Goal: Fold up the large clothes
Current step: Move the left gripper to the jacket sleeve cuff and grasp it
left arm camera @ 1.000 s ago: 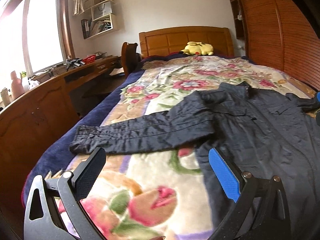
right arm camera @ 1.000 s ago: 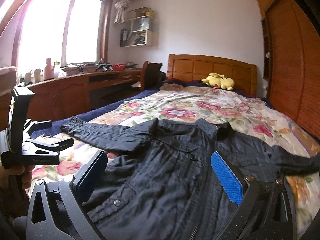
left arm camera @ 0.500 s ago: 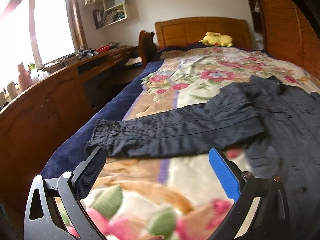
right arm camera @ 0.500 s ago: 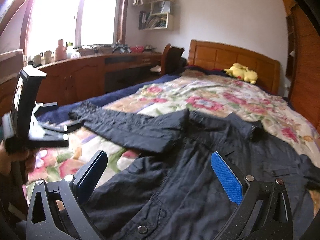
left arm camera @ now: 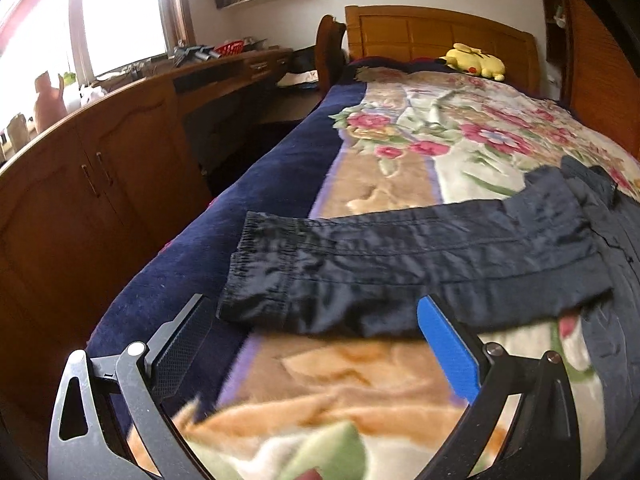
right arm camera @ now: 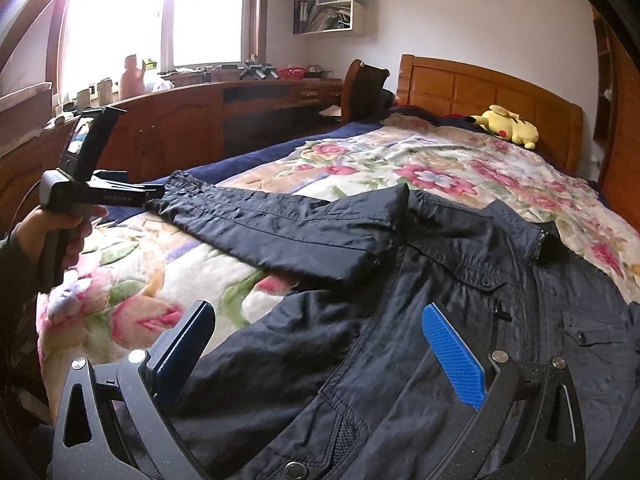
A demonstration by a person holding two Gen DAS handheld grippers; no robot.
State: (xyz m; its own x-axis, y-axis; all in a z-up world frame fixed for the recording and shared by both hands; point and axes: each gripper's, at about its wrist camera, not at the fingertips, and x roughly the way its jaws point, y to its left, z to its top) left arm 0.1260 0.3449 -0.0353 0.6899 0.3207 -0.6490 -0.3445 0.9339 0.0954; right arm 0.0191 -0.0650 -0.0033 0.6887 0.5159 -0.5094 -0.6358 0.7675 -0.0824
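A dark navy jacket [right arm camera: 460,320] lies front up on the flowered bedspread [right arm camera: 420,164]. Its one sleeve [left arm camera: 400,264] stretches out flat towards the bed's left edge, cuff [left arm camera: 260,268] at the end. My left gripper [left arm camera: 312,316] is open and empty, just short of the cuff's near edge. It also shows in the right wrist view [right arm camera: 156,194], its tips at the cuff [right arm camera: 176,188]. My right gripper [right arm camera: 320,320] is open and empty, low over the jacket's lower front.
A wooden desk and cabinets [left arm camera: 100,184] run along the left of the bed under a window. A chair [right arm camera: 364,88] stands by the wooden headboard [right arm camera: 480,84]. A yellow plush toy [right arm camera: 508,126] lies at the head of the bed. A slatted wardrobe [left arm camera: 600,60] lines the right.
My left gripper has moved left and forward along the sleeve to its cuff. My right gripper has swung left and come lower over the jacket's front. Both stay open.
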